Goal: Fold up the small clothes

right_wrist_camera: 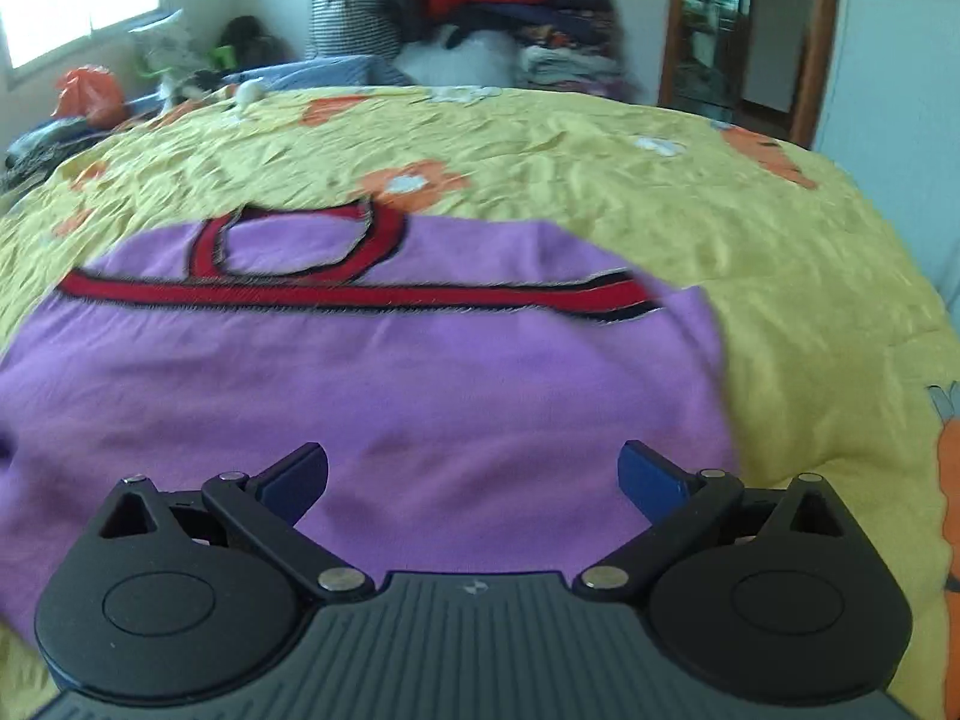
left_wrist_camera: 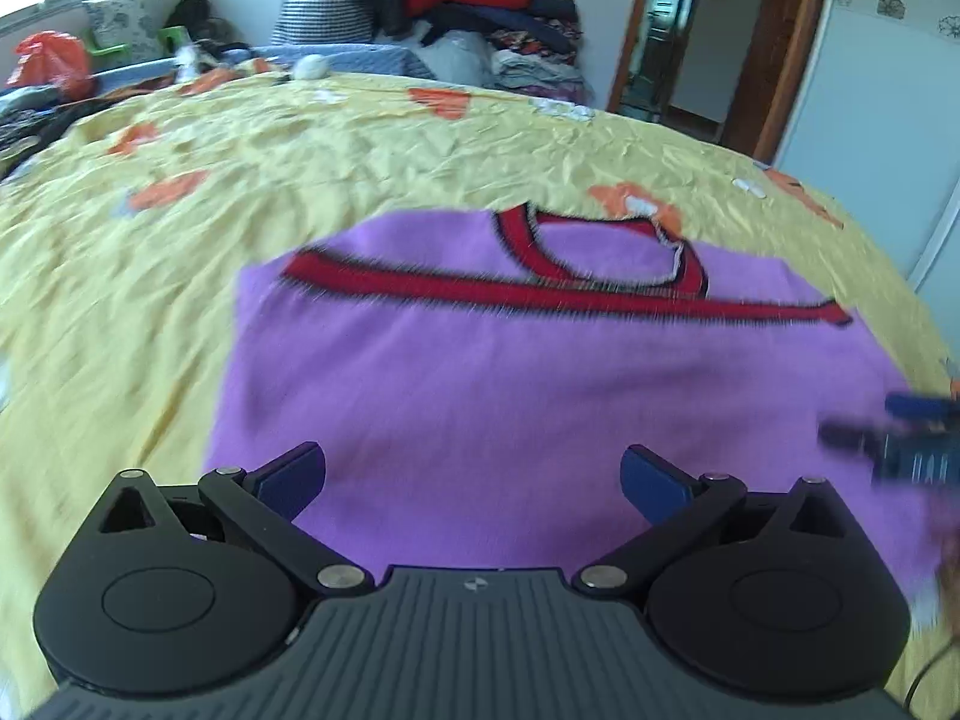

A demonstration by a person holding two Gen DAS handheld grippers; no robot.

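A small purple knit vest (left_wrist_camera: 510,384) with red and black trim at the neck and armholes lies flat on the yellow bedspread (left_wrist_camera: 180,240), neck away from me. It also shows in the right wrist view (right_wrist_camera: 372,384). My left gripper (left_wrist_camera: 474,480) is open and empty, just above the vest's near part. My right gripper (right_wrist_camera: 474,480) is open and empty over the vest's near right part. The right gripper shows blurred at the right edge of the left wrist view (left_wrist_camera: 900,438).
The yellow bedspread (right_wrist_camera: 660,198) has orange flower and carrot prints. A tall pile of clothes (left_wrist_camera: 480,6) stands at the far side. An orange bag (left_wrist_camera: 51,63) lies far left. A doorway (left_wrist_camera: 696,30) is at the far right.
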